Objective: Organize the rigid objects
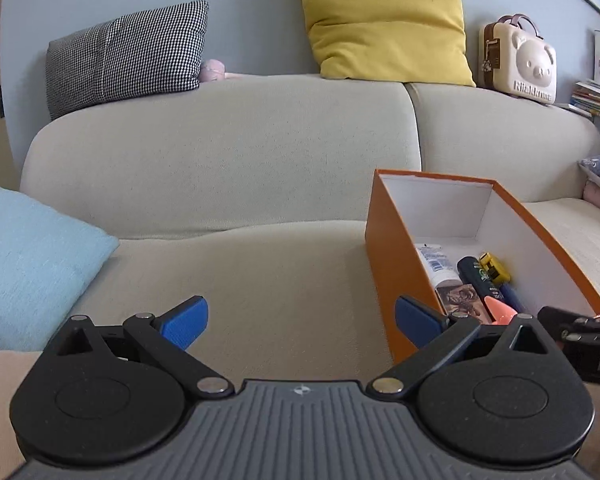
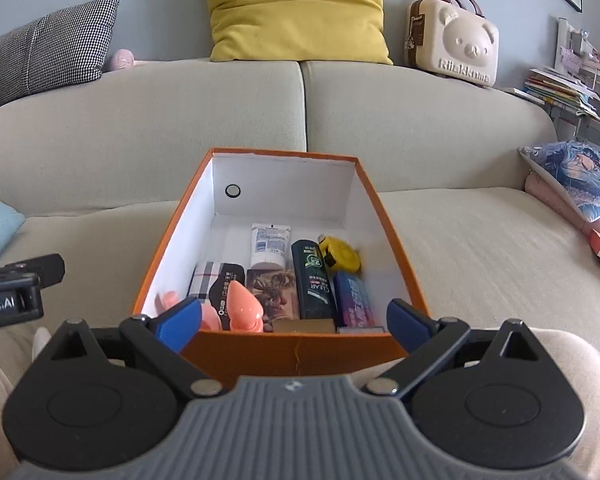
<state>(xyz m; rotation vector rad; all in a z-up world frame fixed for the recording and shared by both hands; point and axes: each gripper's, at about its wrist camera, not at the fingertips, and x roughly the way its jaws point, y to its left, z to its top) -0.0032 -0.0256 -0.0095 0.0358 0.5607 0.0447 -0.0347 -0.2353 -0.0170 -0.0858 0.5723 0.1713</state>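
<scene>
Orange box [image 2: 300, 350], white inside, sits open-topped on the beige sofa [image 2: 480, 248] seat, just in front of the right tool [image 2: 294, 320]. Contents lie packed side by side at the near end: dark green CLEAR shampoo bottle [image 2: 314, 280] w/ a yellow tape measure [image 2: 340, 254] touching its far right side; white tube [image 2: 269, 242] to its left, far end toward the back wall; blue-purple pack [image 2: 354, 300] on the right, prob. toothpaste but print is blurred; brown printed card box [image 2: 274, 292] between tube and bottle; plaid-and-black pouch [image 2: 216, 282] further left; pink plastic item [image 2: 242, 308] at the near wall, partly hidden behind the left fingertip. Far end of the box floor is bare; a small round grommet [image 2: 232, 191] shows in the back wall.

Right tool: blue fingertips [image 2: 406, 322] spread wide apart, nothing between them, straddling the near wall of the box.

Left tool [image 1: 300, 320]: jaws also wide apart, holding nothing, over bare sofa seat to the left of the box; its right fingertip overlaps the box's left wall in view.

Around: light blue cushion [image 1: 28, 256] at left on the seat; houndstooth cushion [image 1: 128, 56] and yellow cushion [image 1: 384, 20] on the backrest; cream bear-face mini suitcase [image 2: 456, 36] to the right of those; stacked books [image 2: 556, 92] far right.
</scene>
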